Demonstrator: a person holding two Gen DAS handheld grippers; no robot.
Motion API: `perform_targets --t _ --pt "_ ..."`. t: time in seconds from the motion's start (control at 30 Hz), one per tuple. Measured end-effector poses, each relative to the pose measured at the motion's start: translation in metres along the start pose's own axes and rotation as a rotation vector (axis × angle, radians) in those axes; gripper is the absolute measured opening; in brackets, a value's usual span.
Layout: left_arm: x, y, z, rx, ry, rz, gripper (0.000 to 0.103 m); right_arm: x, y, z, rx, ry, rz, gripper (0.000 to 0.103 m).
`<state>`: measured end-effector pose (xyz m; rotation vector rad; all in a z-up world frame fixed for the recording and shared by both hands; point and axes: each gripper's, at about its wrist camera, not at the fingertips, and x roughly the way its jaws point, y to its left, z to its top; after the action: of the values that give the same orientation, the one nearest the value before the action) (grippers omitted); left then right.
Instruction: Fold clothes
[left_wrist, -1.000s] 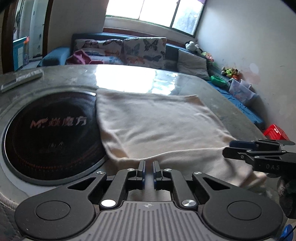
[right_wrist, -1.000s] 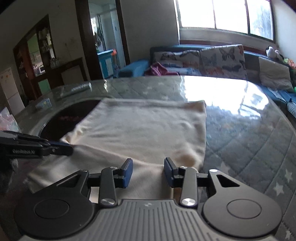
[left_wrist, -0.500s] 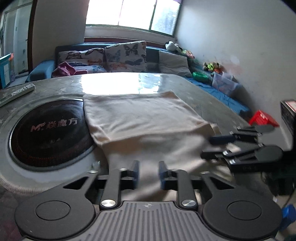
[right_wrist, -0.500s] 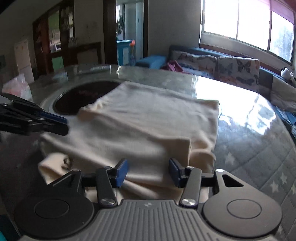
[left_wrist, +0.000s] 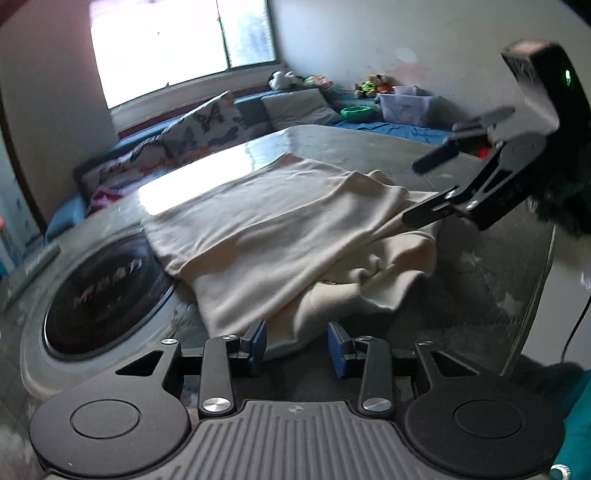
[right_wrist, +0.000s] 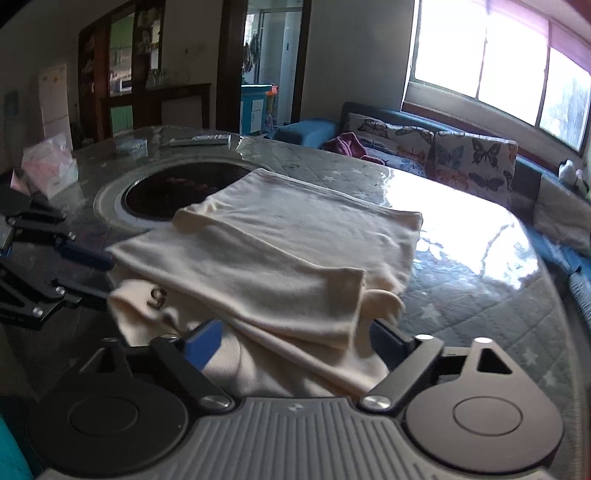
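A living room, bright windows (right_wrist: 495, 70) on the far wall, and a round table (right_wrist: 461, 280) under a glossy quilted star-print cover fills the foreground. On it lies the cream garment (right_wrist: 280, 254), partly folded: a flat upper layer spread toward the middle of the table, its far corner overlapping the dark round inset plate (right_wrist: 173, 192) with printed lettering, and a bunched, rumpled lower part at the near edge. A small dark mark shows on the rumpled fabric at its left end in the right wrist view.

The left gripper (left_wrist: 295, 341) sits low at the table edge, blue pads spread with a clear gap, the near hem of the cloth (left_wrist: 295, 236) lying just beyond and between them, nothing pinched. The right gripper (right_wrist: 295, 339) has its fingers spread wide, the bunched hem resting between them, not clamped. In the left view the right gripper (left_wrist: 428, 192) hangs above the garment's right end, blurred, fingers parted.

Further out: a remote control (right_wrist: 201, 139) and a pink tissue pack (right_wrist: 50, 164) on the table's far side, a sofa with butterfly-print cushions (right_wrist: 443, 151) below the windows, and a clear storage bin (left_wrist: 406, 105) by the wall.
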<state>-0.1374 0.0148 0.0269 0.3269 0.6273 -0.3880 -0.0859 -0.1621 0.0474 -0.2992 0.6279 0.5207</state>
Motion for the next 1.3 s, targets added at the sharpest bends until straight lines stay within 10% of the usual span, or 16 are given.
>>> perform_targets --t 0.37,0.53,0.83,1.0,1.13,1.3 --pt "0.013 -0.008 0.000 0.060 -0.047 0.000 0.039 -0.018 0.014 -0.021 -0.166 0.053 -0.010 0.103" --pt "0.012 -0.003 0.005 0.020 -0.065 -0.026 0.016 -0.017 0.026 -0.028 -0.248 0.064 0.013 0.103" --pt "0.007 0.021 0.029 -0.080 -0.093 -0.064 0.011 0.001 0.037 -0.019 -0.299 0.024 0.032 0.101" --pt "0.016 0.035 0.043 -0.123 -0.090 -0.081 0.011 0.014 0.040 -0.011 -0.315 0.000 0.035 0.082" --pt "0.022 0.039 0.044 -0.124 -0.078 -0.088 0.012 0.023 0.034 -0.002 -0.280 0.009 0.070 0.036" --pt "0.018 0.037 0.033 -0.112 -0.053 -0.074 0.020 0.027 0.011 0.017 -0.154 0.046 0.162 0.022"
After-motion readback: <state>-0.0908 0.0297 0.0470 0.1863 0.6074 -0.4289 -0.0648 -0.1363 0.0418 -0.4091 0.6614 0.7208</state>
